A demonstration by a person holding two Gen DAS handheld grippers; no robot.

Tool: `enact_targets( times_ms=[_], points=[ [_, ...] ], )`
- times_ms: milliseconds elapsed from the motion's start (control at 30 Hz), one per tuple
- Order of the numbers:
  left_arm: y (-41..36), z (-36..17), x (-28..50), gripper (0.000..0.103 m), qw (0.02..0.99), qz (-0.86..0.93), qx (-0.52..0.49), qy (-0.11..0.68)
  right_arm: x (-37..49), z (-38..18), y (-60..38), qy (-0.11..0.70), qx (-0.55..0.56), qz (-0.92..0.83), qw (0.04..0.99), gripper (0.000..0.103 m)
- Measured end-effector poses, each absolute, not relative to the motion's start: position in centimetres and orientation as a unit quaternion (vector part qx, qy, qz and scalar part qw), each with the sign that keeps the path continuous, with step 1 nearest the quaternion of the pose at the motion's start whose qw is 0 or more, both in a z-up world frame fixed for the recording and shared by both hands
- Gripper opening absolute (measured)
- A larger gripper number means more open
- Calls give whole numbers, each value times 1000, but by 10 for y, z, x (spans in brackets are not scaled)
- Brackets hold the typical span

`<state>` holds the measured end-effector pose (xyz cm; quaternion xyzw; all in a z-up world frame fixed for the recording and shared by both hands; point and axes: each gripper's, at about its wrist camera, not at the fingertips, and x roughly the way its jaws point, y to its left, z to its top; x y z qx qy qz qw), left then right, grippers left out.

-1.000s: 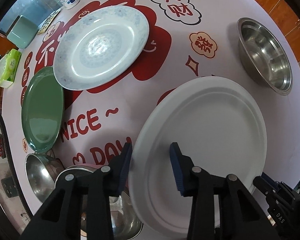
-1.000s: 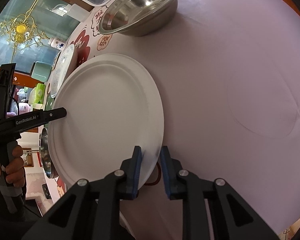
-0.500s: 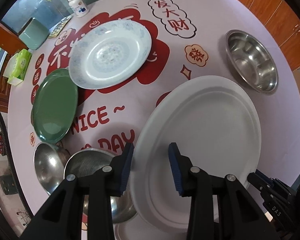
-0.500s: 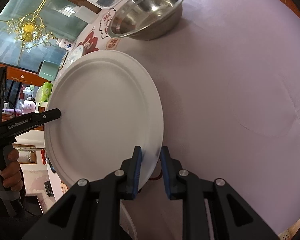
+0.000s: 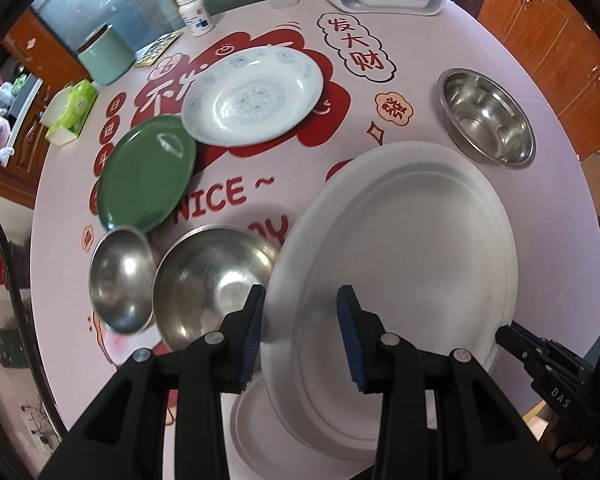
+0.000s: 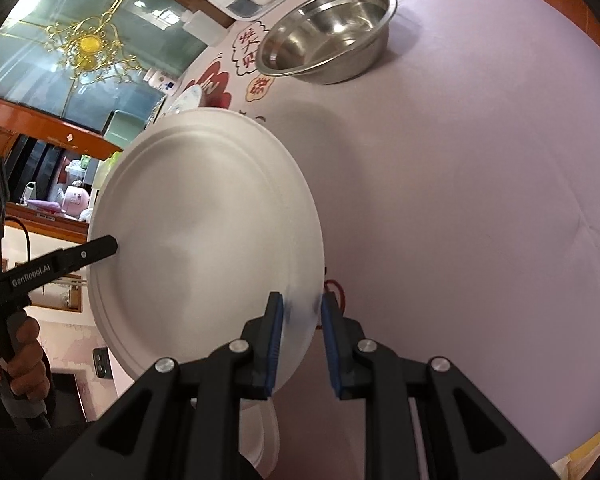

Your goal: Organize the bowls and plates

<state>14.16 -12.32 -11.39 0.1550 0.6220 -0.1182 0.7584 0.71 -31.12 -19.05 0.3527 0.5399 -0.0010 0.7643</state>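
Sorting looks barely begun: my right gripper (image 6: 298, 336) pinches the white plate (image 5: 400, 240) aloft beside the steel bowl (image 5: 488, 116); my left gripper (image 5: 300, 336) gapes empty. Other dishes lie unstacked.

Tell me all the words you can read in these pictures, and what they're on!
"NICE ~": pink printed tablecloth.
"发大财": white cloud on the tablecloth.
"發": small orange cloud.
"GenRobot.AI": black left gripper.
"DAS": black right gripper.
White pill bottle label: too blurred.
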Motion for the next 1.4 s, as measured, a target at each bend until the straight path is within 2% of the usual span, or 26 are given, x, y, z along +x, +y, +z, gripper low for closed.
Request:
enact_targets(
  times_ms=[700,1067,1400],
  points=[
    [-32,-105,53,35,769,-99,105,623,-36,-159,-248,534,296,27,792,19],
    [8,-149,21,37,738,-78,89,665,-57,-172,-216,575,257,35,776,19],
    [28,-187,23,39,717,-53,60,693,-42,-180,-191,604,185,36,775,19]
  ],
)
